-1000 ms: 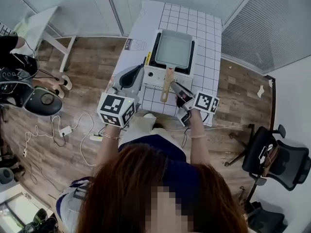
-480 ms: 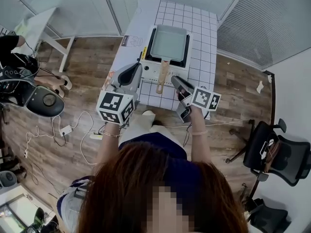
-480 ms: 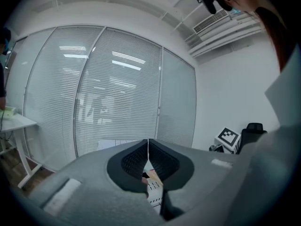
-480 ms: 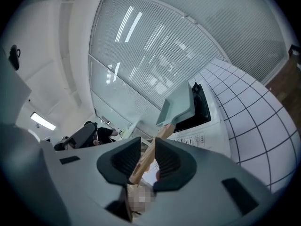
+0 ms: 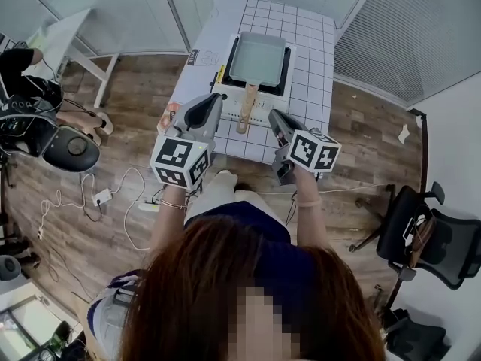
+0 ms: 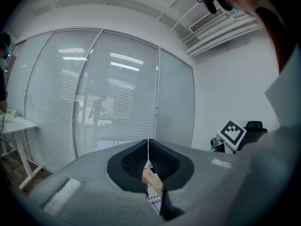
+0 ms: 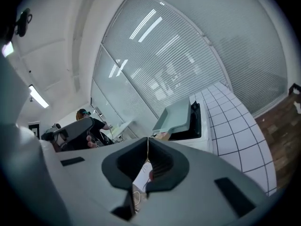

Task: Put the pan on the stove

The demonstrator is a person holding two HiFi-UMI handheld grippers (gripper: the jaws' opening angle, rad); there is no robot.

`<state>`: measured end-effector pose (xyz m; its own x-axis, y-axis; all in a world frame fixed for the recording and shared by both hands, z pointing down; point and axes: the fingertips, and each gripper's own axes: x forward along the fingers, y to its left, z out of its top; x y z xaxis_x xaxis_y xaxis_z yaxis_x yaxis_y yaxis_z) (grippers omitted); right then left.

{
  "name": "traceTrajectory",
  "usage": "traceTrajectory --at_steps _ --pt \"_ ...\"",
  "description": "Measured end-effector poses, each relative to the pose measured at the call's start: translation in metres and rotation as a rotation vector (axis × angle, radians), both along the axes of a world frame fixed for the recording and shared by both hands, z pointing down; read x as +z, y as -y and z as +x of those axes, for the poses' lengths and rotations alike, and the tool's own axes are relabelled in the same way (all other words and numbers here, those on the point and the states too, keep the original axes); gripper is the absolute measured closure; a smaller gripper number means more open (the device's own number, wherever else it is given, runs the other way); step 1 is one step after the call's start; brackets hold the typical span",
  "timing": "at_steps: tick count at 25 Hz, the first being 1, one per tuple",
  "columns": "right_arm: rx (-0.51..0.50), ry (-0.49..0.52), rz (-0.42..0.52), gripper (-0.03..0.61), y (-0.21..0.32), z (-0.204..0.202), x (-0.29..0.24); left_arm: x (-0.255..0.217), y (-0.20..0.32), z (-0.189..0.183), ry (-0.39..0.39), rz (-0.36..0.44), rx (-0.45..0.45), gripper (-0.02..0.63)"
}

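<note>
- White-tiled table (image 5: 319,66) stands on a wooden floor (image 5: 135,89) in a room with blind-covered glass walls. A white stove (image 5: 229,105) sits on the table.
- The pan (image 5: 258,57), rectangular and grey-green, lies flat on the stove's black burner frame. Its wooden handle (image 5: 246,107) sticks out over the stove's front toward the person.
- Nothing holds the pan, and it looks level and settled, so the placing appears done.
- The left gripper (image 5: 216,101) hovers just left of the handle's end, apart from it. Its jaws are pressed together with nothing between them.
- The right gripper (image 5: 275,116) hangs to the right of the handle, also clear of it. Its jaws are closing to a tight line on nothing.
- As far as I can judge, no step is left except perhaps squaring the pan on the burner if needed.
</note>
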<state>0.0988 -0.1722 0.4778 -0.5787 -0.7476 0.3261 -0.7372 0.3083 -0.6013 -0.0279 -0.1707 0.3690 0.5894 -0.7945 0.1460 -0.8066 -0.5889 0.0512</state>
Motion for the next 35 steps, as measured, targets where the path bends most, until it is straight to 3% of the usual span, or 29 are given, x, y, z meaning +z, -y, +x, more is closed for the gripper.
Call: traceTrajectory --at_steps 25,35 --pt "0.156 -0.367 0.312 0.569 -0.038 0.000 -0.080 -0.020 -0.029 0.012 -0.006 0.058 0.079 0.597" --pt "0.213 -0.408 0.346 0.569 -0.070 -0.015 -0.094 -0.025 -0.058 -0.002 -0.021 0.079 0.112 0.597"
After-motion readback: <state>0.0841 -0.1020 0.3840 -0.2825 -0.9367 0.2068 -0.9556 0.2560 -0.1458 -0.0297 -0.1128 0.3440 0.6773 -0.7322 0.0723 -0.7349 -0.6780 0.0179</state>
